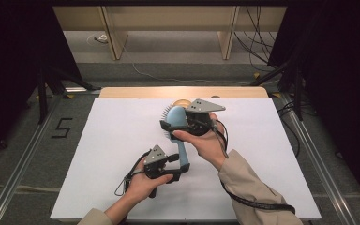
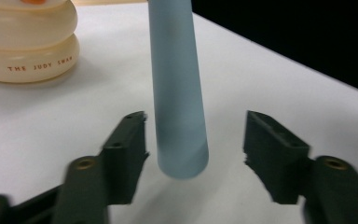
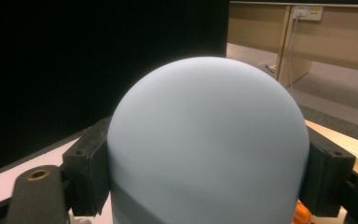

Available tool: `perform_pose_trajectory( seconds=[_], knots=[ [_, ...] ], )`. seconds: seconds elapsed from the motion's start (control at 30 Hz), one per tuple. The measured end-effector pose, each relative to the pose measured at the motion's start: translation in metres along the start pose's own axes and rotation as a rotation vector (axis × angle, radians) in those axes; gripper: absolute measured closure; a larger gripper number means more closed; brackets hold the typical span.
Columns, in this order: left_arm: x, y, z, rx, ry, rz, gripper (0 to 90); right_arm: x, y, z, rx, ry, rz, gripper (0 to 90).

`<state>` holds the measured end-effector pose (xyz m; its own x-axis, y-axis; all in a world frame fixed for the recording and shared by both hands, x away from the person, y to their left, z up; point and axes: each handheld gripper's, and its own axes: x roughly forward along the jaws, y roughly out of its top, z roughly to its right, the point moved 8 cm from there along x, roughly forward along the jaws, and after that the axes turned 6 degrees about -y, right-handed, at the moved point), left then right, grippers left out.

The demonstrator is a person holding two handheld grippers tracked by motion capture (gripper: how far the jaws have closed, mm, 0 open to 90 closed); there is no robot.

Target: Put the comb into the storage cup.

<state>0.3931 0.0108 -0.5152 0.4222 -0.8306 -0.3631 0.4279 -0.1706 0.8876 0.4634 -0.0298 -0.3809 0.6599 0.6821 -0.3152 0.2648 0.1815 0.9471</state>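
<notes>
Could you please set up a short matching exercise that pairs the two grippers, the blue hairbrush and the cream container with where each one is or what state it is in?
Things:
1. left gripper
2. right gripper
3. blue hairbrush
4. cream container

Places or states:
A. stands on the white table, apart from the jaws
B. jaws open, either side of the handle end without pressing on it
C. shut on the rounded head
D. held in the air by its head, handle pointing toward the person

Pairs: 1-B, 2-C, 3-D, 4-A
</notes>
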Motion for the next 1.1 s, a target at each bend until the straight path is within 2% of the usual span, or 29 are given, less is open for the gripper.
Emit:
perform_pose_trajectory(
  seconds=[0.13,0.2,0.27,0.37,0.67,0.93,1.1],
  knots=[
    [-0.004,0.001,0.000,0.065,0.035,-0.026,15.0,-0.002,0.001,0.003,0.002,-0.006,0.008,20.4],
    [-0.008,0.004,-0.001,0.092,0.060,-0.026,12.2,-0.003,0.002,0.004,0.003,-0.009,0.012,20.4],
    [-0.012,0.005,-0.004,0.105,0.078,-0.028,4.3,-0.004,0.003,0.005,0.004,-0.012,0.016,20.4],
    [-0.017,0.006,-0.008,0.127,0.093,-0.031,0.2,-0.005,0.004,0.008,0.004,-0.019,0.023,20.4],
    [-0.033,0.008,-0.019,0.192,0.132,-0.033,0.0,-0.008,0.006,0.013,0.004,-0.034,0.039,20.4],
    [-0.050,0.009,-0.027,0.204,0.160,-0.015,0.0,-0.009,0.007,0.018,0.005,-0.048,0.045,20.4],
    [-0.058,0.006,-0.031,0.216,0.175,-0.022,0.0,-0.010,0.009,0.020,-0.002,-0.053,0.051,20.4]
  ],
)
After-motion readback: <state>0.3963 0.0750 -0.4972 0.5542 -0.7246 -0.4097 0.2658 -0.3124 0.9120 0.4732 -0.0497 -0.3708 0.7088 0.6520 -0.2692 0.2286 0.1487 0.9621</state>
